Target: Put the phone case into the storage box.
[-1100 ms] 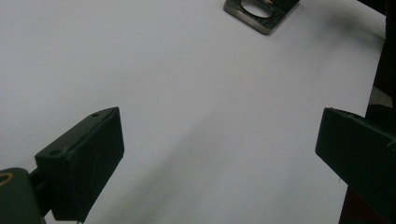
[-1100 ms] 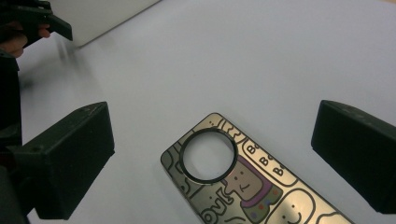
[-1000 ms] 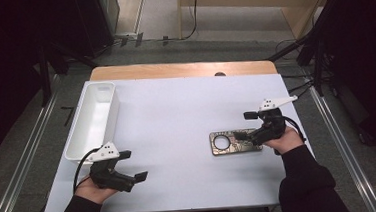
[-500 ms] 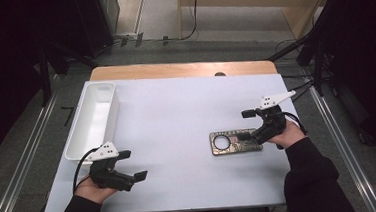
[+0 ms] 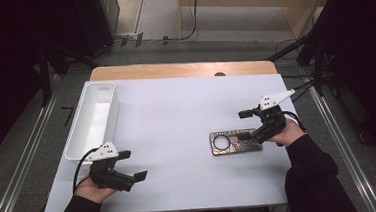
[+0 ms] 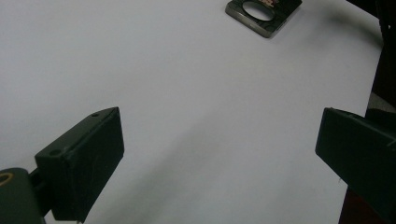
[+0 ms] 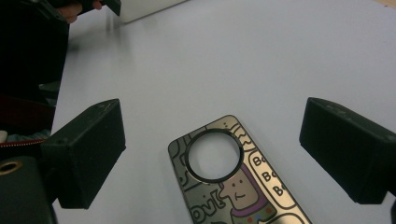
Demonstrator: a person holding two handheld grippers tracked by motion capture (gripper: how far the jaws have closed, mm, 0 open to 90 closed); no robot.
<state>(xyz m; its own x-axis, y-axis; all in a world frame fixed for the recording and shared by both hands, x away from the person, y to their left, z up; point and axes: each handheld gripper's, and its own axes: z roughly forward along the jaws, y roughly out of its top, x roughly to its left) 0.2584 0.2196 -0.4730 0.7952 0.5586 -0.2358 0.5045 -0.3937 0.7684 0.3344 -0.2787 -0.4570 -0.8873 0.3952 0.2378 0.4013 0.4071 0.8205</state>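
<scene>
Lying flat on the white tabletop [image 5: 186,116] at about four o'clock: a dark rectangular metal plate with a round hole and cartoon print [image 5: 235,143]. Hovering over its right end, right gripper [image 5: 248,136], jaws spread and just closing slightly, pads off the plate. At seven o'clock, left gripper [image 5: 140,177], released, nothing between.

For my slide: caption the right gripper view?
Open right gripper poised over flat cartoon-printed metal plate with round hole.

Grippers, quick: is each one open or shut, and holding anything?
Left gripper: open, holding nothing.
Right gripper: open, just been closing a little around the cartoon-printed plate, not gripping it.
</scene>
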